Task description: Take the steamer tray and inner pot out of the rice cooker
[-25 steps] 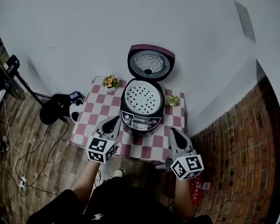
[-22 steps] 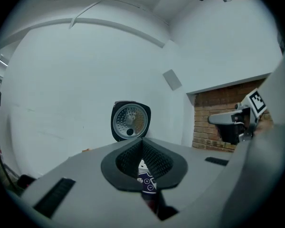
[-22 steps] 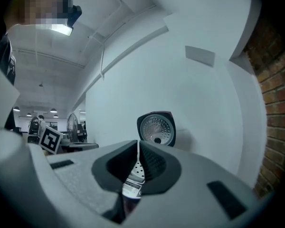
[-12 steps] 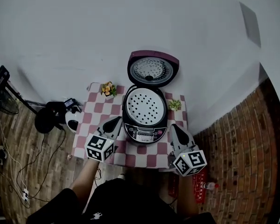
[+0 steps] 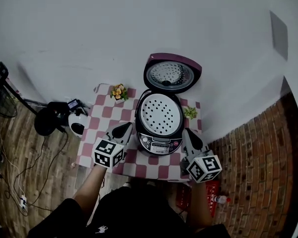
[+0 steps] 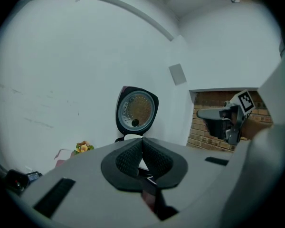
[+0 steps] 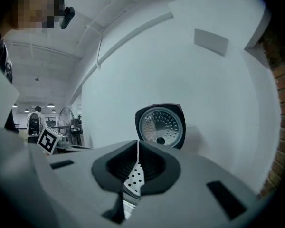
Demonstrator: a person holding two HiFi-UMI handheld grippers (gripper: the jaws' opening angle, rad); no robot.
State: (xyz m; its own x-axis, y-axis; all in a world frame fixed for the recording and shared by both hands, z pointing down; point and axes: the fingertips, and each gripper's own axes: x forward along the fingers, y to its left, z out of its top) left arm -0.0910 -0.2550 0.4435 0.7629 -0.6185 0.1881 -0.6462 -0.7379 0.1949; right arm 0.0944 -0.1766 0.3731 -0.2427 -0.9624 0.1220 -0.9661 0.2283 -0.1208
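The small table (image 5: 103, 114), covered in a red-and-white checked cloth, stands against a white wall (image 5: 89, 38). Its left edge drops to open floor, and its near edge faces the person. Its right edge lies close to a brick surface (image 5: 248, 152). Left of the cooker, several squares of cloth are bare, which leaves free room. On the right, only a narrow strip of cloth shows between the cooker and the table edge.

The left gripper (image 5: 125, 129) hovers over the near left part of the cloth, just beside the cooker's front left. Its jaws are pressed together with nothing between them. The rice cooker (image 5: 160, 144) sits right of the table's middle, with its control panel toward the person. Its lid (image 5: 172, 74) stands open at the back, the dimpled metal inner face turned forward. The steamer tray (image 5: 160, 114) lies level in the cooker's mouth, a pale round dish pierced with rows of holes. The inner pot is beneath it and cannot be seen. The right gripper (image 5: 187, 134) hangs at the cooker's front right, its jaws closed and empty.

On the floor to the left are a black bag (image 5: 48, 118), a white round object (image 5: 78, 123) and loose cables (image 5: 15, 167). A pot of orange flowers (image 5: 119, 91) occupies the back left corner of the table. A small green plant (image 5: 190, 112) stands just beside the cooker's right flank, beyond the right gripper. A bottle (image 5: 219, 199) lies on the floor at the right.
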